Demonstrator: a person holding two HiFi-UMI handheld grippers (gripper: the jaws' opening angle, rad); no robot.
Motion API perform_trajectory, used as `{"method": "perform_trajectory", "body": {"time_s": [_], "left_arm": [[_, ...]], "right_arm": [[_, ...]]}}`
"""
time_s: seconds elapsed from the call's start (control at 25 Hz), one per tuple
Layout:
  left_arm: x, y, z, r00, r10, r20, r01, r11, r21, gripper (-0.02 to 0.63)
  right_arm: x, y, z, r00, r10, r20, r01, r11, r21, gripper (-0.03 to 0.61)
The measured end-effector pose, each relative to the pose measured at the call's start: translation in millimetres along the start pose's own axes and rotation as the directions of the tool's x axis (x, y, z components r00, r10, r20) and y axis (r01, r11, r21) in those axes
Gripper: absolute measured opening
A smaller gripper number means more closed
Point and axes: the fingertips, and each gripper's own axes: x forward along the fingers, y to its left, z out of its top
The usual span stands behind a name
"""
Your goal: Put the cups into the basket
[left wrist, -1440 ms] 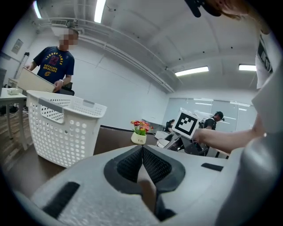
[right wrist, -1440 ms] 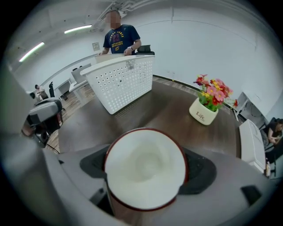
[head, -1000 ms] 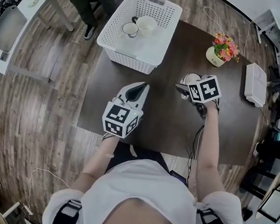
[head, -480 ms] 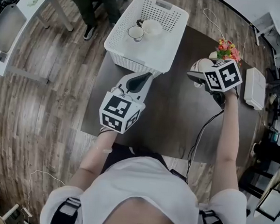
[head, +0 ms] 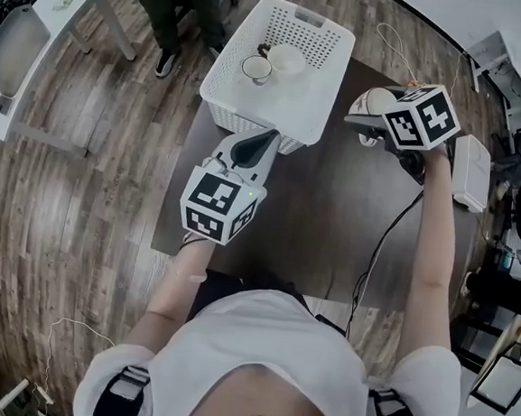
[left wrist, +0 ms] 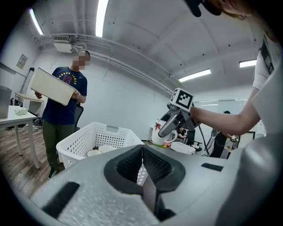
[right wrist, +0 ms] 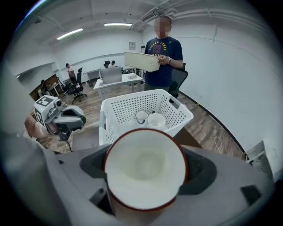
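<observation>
Cup [right wrist: 143, 170] with the red rim is sitting clamped between the jaws of my right gripper [head: 368, 114]. Its mouth is facing back toward that gripper's camera, so its axis is running along the jaws' own line. I am holding it clear above the dark counter [head: 332, 218]. Ahead of these jaws and below them, the white basket [right wrist: 110, 115] is standing open, with two cups [right wrist: 155, 120] sitting side by side near its far wall. In the head view the basket is lying off to the left of the loaded jaws, near but not under them. My left gripper [head: 264, 141] is hovering just beside the basket's near wall, jaws pressed together on nothing. I am judging the carry as the right hand's job: forward and leftward over the rim, then down.
</observation>
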Motion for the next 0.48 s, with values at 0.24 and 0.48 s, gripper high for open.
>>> {"method": "perform_trajectory", "body": {"time_s": [0.24, 0.48], "left_arm": [[-12, 20, -7, 0.999, 0.046, -0.006, -0.046, 0.999, -0.017, 0.011], [-20, 35, -15, 0.996, 0.092, -0.005, -0.092, 0.995, -0.047, 0.011]], "right_arm": [[19, 15, 35, 0.999, 0.039, 0.009, -0.038, 0.998, -0.055, 0.437], [45, 29, 65, 0.996, 0.086, -0.012, -0.087, 0.984, -0.156, 0.437]]}}
